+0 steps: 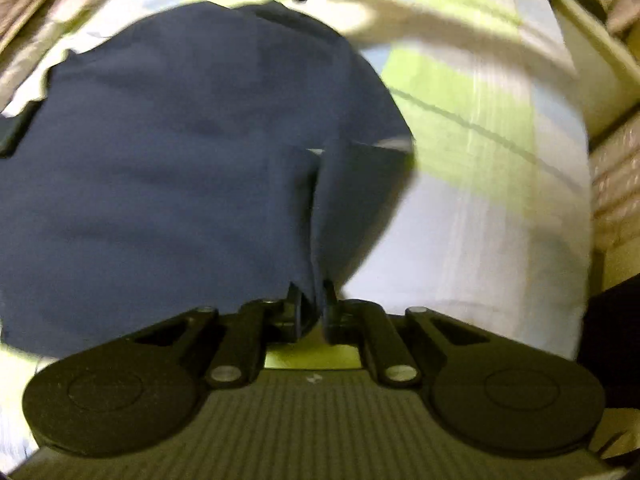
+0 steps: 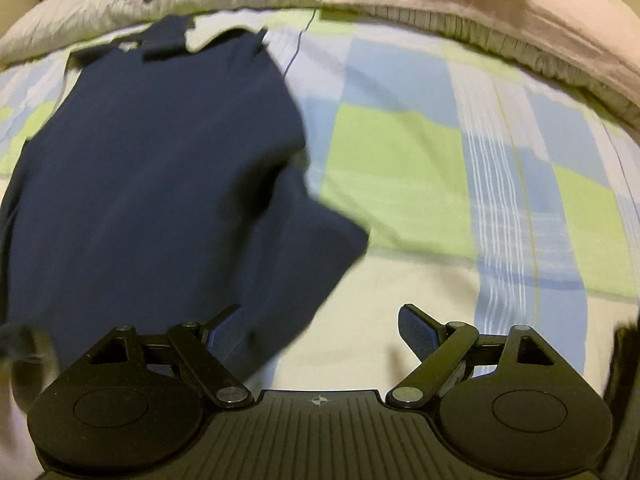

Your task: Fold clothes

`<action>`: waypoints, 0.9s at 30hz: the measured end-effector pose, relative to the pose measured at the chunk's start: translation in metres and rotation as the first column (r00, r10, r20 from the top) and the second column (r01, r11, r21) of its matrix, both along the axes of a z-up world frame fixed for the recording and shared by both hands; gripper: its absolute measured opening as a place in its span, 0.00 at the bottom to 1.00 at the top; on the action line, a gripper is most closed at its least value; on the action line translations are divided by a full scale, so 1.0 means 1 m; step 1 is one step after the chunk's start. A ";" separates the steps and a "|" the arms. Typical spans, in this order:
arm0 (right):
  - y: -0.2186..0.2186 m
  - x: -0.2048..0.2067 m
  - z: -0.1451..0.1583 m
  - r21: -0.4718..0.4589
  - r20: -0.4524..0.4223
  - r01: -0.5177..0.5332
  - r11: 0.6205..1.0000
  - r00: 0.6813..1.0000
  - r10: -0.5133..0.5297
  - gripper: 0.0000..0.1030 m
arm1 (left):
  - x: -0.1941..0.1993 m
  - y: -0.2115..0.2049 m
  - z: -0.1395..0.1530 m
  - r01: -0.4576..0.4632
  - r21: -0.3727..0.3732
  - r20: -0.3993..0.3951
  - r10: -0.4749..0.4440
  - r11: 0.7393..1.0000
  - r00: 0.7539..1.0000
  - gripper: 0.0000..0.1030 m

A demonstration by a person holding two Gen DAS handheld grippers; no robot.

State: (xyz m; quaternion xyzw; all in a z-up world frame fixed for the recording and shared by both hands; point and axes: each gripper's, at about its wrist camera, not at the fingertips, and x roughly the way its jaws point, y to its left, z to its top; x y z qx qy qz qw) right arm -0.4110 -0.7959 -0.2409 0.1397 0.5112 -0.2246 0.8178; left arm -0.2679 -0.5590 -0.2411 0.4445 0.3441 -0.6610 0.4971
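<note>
A navy blue shirt [image 1: 180, 160] lies spread on a checked bedsheet [image 1: 460, 120]. My left gripper [image 1: 314, 304] is shut on a fold of the shirt's near edge, and the cloth rises in a ridge from the jaws. In the right wrist view the same shirt [image 2: 160, 160] fills the left half, its collar at the far end. My right gripper [image 2: 320, 332] is open and empty. Its left finger [image 2: 224, 336] lies against the shirt's near corner. Its right finger [image 2: 416, 332] is over bare sheet.
The sheet [image 2: 400, 168] is green, blue and white checked. A rolled beige quilt [image 2: 480, 28] runs along the far edge of the bed. A thin dark thread [image 2: 298, 48] lies on the sheet beside the shirt. A dark object [image 1: 12, 132] sits at the shirt's left side.
</note>
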 end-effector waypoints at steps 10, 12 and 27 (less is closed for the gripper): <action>-0.045 0.044 -0.036 0.057 0.017 -0.117 0.991 0.993 0.116 0.38 | 0.033 0.048 0.040 -0.145 -0.020 -0.004 0.145 0.989 0.989 0.00; -0.043 0.046 -0.040 0.092 0.002 -0.130 0.987 0.991 0.130 0.12 | 0.031 0.046 0.039 -0.131 -0.021 -0.002 0.131 0.991 0.991 0.00; 0.091 -0.090 0.058 0.188 -0.159 -0.018 0.982 0.986 0.049 0.02 | 0.006 0.134 0.084 -0.026 0.023 0.001 0.026 0.999 1.000 0.00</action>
